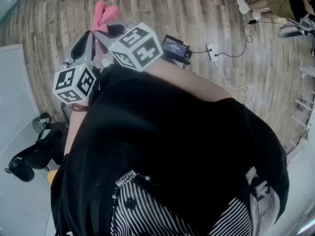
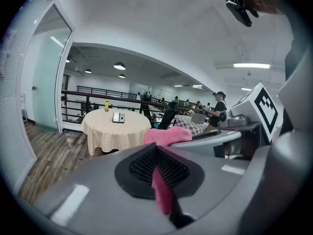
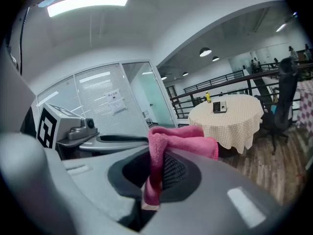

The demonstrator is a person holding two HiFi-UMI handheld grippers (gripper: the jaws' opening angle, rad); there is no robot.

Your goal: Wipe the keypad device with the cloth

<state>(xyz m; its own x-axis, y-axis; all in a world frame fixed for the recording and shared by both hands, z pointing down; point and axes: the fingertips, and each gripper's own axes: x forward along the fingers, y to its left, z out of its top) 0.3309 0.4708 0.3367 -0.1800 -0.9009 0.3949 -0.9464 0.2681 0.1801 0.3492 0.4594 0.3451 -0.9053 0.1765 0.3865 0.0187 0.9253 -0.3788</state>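
A pink cloth (image 1: 104, 14) hangs between both grippers, held out in front of the person's chest above the wooden floor. My left gripper (image 2: 159, 169) is shut on a strip of the cloth (image 2: 163, 194). The rest of it (image 2: 167, 135) drapes over the right gripper's jaws. My right gripper (image 3: 157, 176) is shut on a fold of the cloth (image 3: 182, 140). The keypad device (image 2: 118, 117) lies far off on a round table with a checked tablecloth (image 2: 113, 131), beside a yellow bottle (image 2: 106, 105). The right gripper view also shows the keypad device (image 3: 219, 107).
A black office chair (image 1: 30, 151) stands at the lower left. On the floor lies a black box with a screen (image 1: 175, 48), cabled to a white socket strip (image 1: 212, 51). A glass wall (image 3: 105, 102) and a railing (image 2: 98, 94) border the room. People sit at far tables (image 2: 215, 109).
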